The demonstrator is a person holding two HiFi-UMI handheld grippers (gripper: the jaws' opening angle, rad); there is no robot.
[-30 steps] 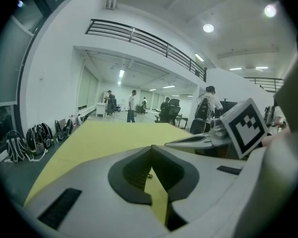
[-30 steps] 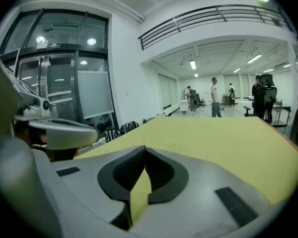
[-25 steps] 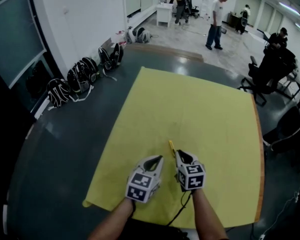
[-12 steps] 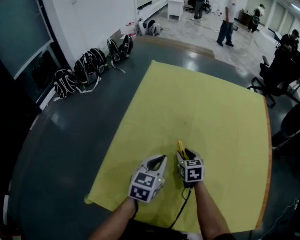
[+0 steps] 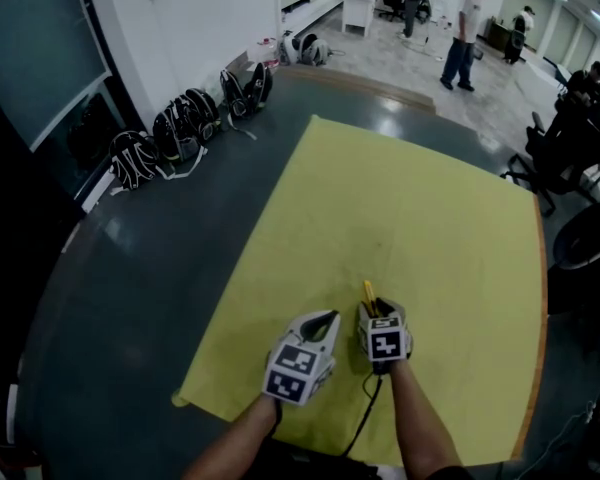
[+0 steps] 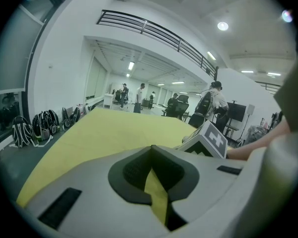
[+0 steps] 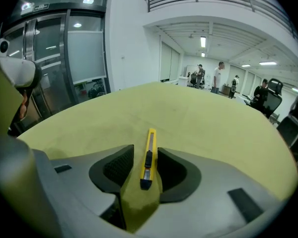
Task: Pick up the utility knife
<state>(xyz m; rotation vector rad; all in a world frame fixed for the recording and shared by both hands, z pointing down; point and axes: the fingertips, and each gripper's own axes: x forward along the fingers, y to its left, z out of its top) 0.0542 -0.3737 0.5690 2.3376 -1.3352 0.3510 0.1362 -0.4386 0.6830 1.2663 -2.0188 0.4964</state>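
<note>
Premises: a large open-plan office or lab hall. Evidence: a railed mezzanine gallery (image 6: 154, 31) above recessed ceiling lights (image 6: 222, 26); glazed partitions (image 7: 84, 53) along one side; swivel office chairs (image 5: 565, 148) at the right; several people standing (image 5: 467, 33) on a pale tiled floor near a white desk (image 5: 358, 8); backpacks (image 5: 180, 133) lined against the white wall.

I counted two grippers, my left gripper (image 5: 327, 317) and right gripper (image 5: 372, 308), one utility knife (image 5: 367, 290), one yellow sheet (image 5: 400, 198), one bench (image 5: 543, 298), at least five backpacks (image 5: 135, 158), and four people (image 5: 467, 18).
</note>
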